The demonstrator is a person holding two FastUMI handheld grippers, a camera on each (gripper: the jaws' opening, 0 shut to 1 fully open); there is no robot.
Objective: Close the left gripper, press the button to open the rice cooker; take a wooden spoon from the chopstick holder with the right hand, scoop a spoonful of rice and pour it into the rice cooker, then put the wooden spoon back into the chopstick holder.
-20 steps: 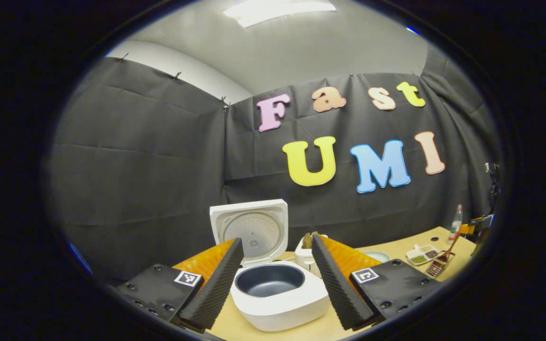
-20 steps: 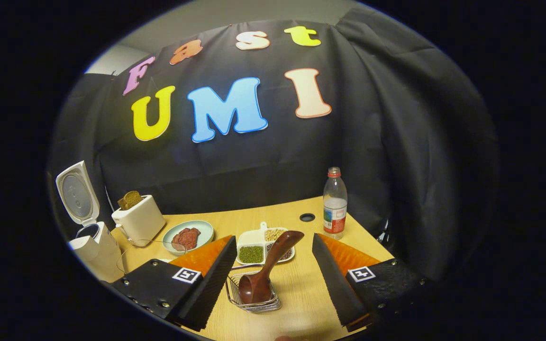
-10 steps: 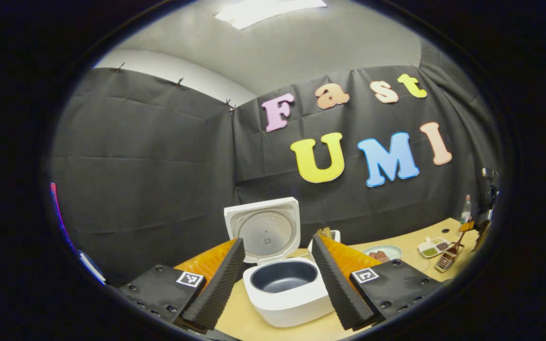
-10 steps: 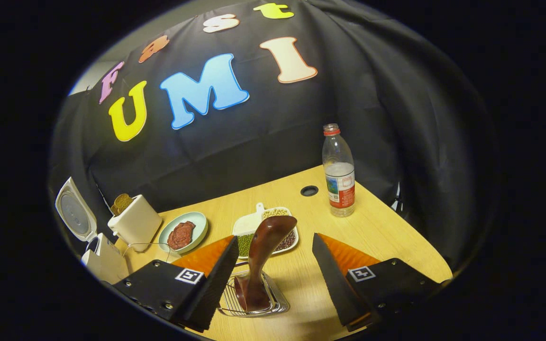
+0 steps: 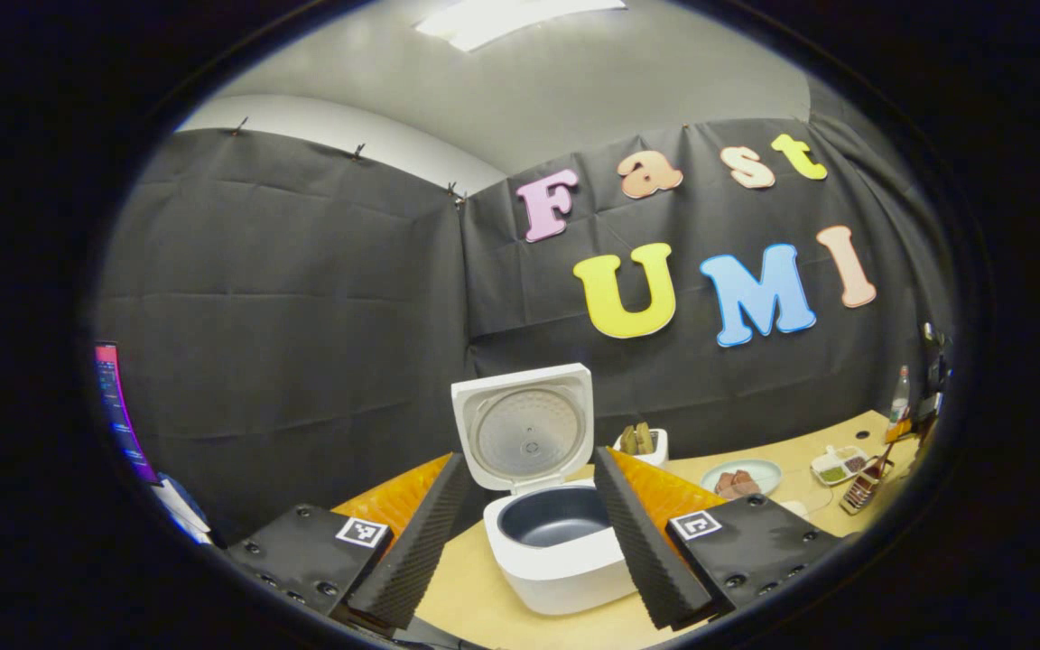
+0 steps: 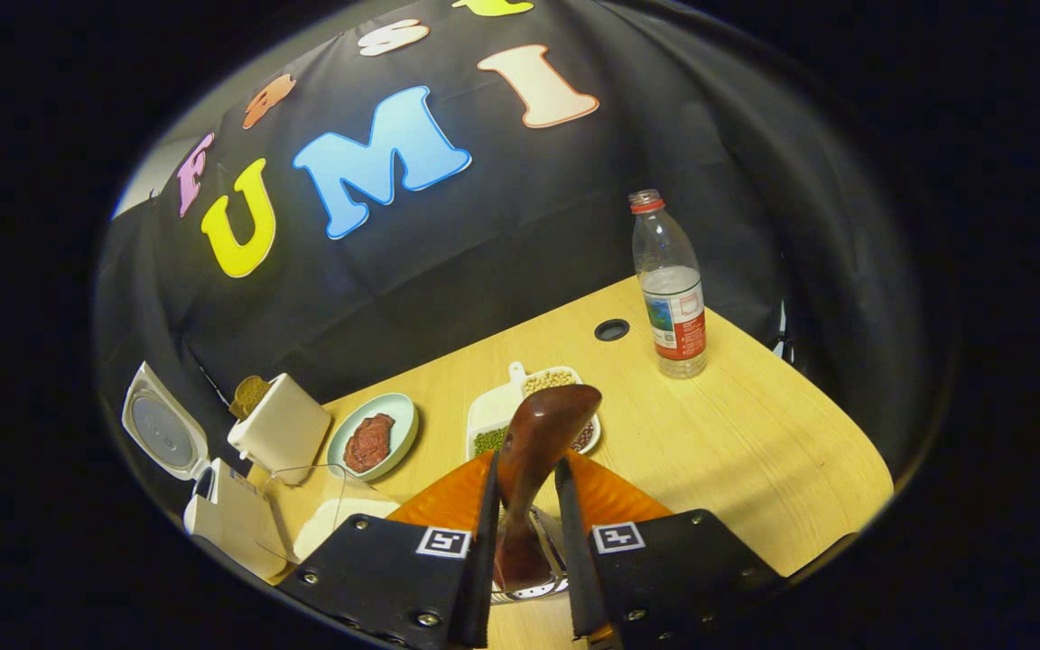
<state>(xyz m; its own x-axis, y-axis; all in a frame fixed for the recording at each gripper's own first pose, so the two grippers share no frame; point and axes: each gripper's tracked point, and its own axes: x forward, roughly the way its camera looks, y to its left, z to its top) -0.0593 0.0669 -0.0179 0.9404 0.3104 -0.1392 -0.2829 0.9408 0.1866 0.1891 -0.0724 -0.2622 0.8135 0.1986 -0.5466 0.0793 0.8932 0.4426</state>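
Note:
The white rice cooker (image 5: 556, 560) stands with its lid (image 5: 527, 424) raised and its dark inner pot bare. My left gripper (image 5: 529, 460) hovers open in front of it with nothing between the fingers. In the right gripper view, the brown wooden spoon (image 6: 543, 424) stands bowl-down in the wire chopstick holder (image 6: 529, 589). My right gripper (image 6: 526, 469) is shut on the spoon's handle from both sides. Just behind the spoon lies a white divided dish (image 6: 491, 417) of green beans, other grains and rice. The cooker (image 6: 218, 515) sits at the left edge of that view.
A white toaster (image 6: 283, 426) holding bread and a pale plate (image 6: 374, 442) with meat sit between cooker and dish. A water bottle (image 6: 670, 289) stands at the back right beside a cable hole (image 6: 612, 329). A clear glass bowl (image 6: 321, 510) is near the cooker.
My right gripper came down over the chopstick holder and its fingers closed on the spoon handle. My left gripper stayed open and drew back leftward, so the cooker sits farther right in its view.

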